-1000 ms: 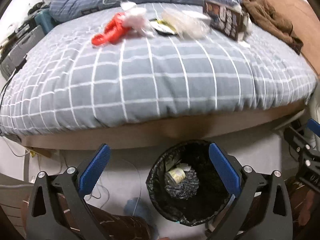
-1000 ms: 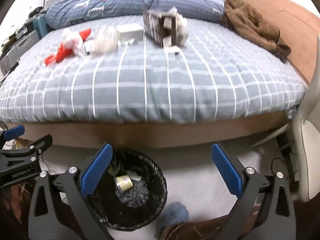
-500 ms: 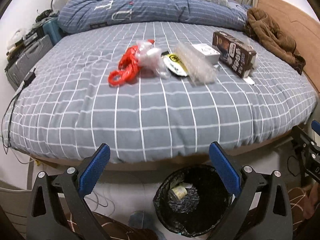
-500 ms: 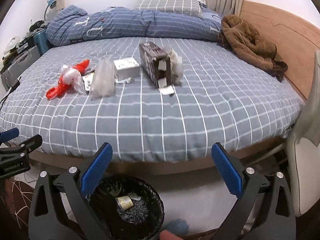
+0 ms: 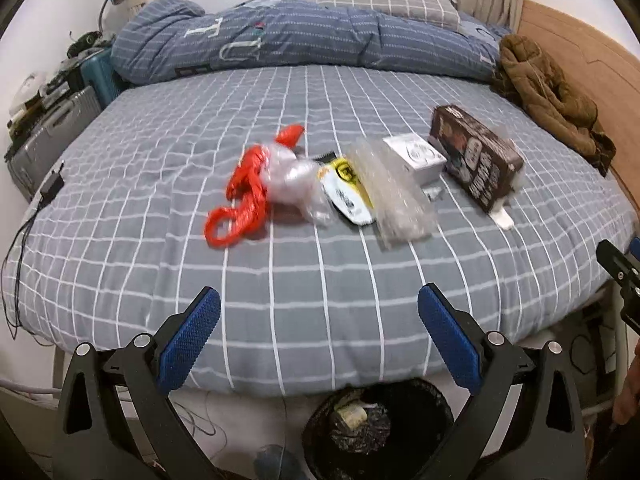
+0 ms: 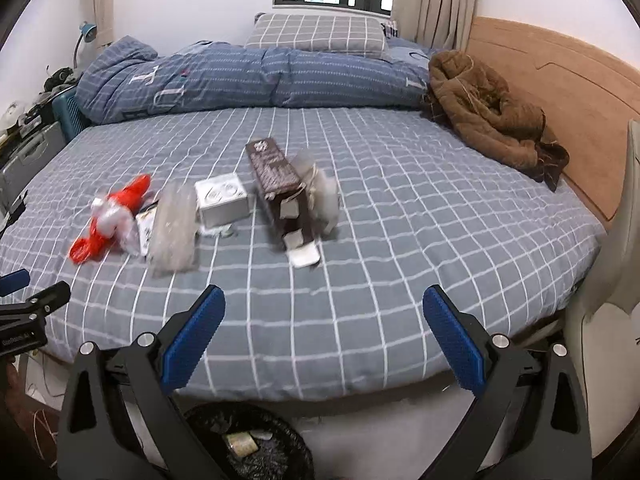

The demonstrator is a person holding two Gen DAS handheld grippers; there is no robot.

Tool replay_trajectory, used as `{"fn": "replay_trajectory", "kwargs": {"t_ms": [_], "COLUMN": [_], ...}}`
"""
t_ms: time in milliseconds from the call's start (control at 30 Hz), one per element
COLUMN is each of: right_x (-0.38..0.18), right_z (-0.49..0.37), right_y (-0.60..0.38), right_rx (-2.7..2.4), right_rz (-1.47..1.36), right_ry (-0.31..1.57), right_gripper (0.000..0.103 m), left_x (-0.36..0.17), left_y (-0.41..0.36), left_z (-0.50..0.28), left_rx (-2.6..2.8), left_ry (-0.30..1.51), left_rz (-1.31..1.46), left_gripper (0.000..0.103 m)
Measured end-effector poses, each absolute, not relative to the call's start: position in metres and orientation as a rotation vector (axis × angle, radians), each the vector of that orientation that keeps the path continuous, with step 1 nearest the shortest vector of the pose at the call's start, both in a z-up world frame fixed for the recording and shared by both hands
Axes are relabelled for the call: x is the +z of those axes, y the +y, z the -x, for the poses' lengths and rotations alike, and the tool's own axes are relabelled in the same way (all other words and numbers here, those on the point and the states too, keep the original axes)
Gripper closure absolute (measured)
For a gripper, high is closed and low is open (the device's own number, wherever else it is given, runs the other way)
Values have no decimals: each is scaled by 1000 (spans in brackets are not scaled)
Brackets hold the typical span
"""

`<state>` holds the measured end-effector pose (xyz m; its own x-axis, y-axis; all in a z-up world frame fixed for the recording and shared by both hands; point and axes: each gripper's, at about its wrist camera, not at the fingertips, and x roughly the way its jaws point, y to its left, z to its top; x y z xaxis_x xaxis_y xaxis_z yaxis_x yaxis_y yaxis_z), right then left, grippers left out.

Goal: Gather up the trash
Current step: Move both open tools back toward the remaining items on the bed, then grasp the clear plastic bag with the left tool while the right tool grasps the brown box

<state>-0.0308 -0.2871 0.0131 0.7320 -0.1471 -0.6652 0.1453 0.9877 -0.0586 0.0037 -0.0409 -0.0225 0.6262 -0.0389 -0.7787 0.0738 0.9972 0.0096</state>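
Observation:
Trash lies mid-bed: a red plastic bag (image 5: 244, 196) (image 6: 108, 220), a clear crumpled wrapper (image 5: 296, 184), a yellow-and-white packet (image 5: 348, 188), a clear plastic pack (image 5: 392, 192) (image 6: 174, 228), a small white box (image 5: 414, 156) (image 6: 222, 200) and a brown carton (image 5: 476, 160) (image 6: 280, 188). A black-lined trash bin (image 5: 380, 428) (image 6: 248, 444) stands on the floor below the bed edge, with some trash inside. My left gripper (image 5: 320, 344) and right gripper (image 6: 324, 344) are both open and empty, above the bin and short of the trash.
The grey checked bed (image 5: 160, 140) fills both views. A folded blue duvet (image 6: 240, 76), a pillow (image 6: 316, 36) and a brown jacket (image 6: 492, 108) lie at the far side. A wooden headboard (image 6: 560, 92) is right. Suitcases (image 5: 48, 136) and a cable (image 5: 24, 232) are left.
Both grippers have risen and tilted up from over the bin toward the bed top; the trash now sits nearer the view centres. Both stay open.

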Motion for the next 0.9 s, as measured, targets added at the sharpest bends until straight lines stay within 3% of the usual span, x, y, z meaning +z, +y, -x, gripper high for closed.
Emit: {"fn": "replay_trajectory", "kwargs": {"t_ms": [900], "right_x": [-8], "right_z": [-105], "right_y": [-281], "right_rx": [-59], "right_rz": [74], "right_ry": [759], "right_gripper": [14], "left_x": [-55], "left_y": [4], "left_z": [-140], "left_rx": [-14], "left_ry": [953], "left_rz": [-38], "left_gripper": [6]}}
